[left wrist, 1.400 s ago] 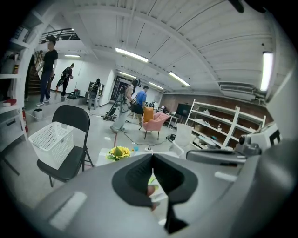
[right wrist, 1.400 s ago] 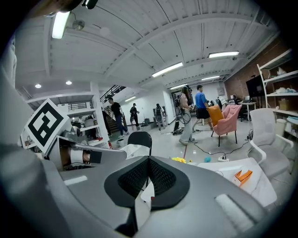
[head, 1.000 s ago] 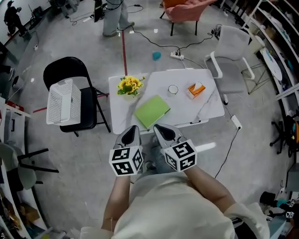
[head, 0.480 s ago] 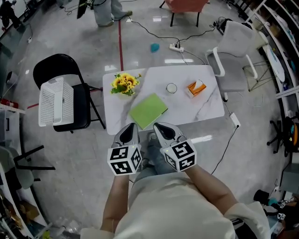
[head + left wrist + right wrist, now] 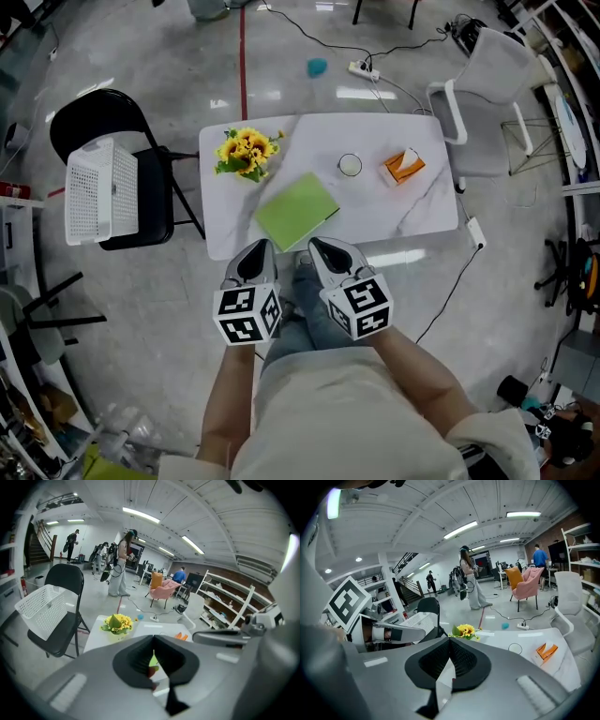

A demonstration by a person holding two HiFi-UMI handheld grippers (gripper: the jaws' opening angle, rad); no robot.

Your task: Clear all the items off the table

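Observation:
A white marble table [image 5: 417, 214] holds a pot of yellow flowers [image 5: 246, 153], a green notebook [image 5: 296, 211], a small round cup [image 5: 350, 165] and an orange tissue box [image 5: 404, 166]. My left gripper [image 5: 260, 247] and right gripper [image 5: 318, 247] hang side by side at the table's near edge, just short of the notebook. Both are shut with nothing between the jaws. From the left gripper view the flowers [image 5: 117, 622] lie ahead past the left gripper [image 5: 153, 641]. The right gripper view shows its right gripper [image 5: 450, 641], the flowers [image 5: 465, 631], the cup [image 5: 515, 648] and the tissue box [image 5: 546, 651].
A white mesh basket [image 5: 91, 190] sits on a black folding chair [image 5: 141, 178] left of the table. A white chair [image 5: 492, 103] stands at the table's right. Cables and a power strip [image 5: 364, 68] lie on the floor beyond. People stand far back [image 5: 121, 564].
Both grippers have sunk and moved forward together, reaching the table's near edge. The table sits lower in the head view. Jaws stayed shut.

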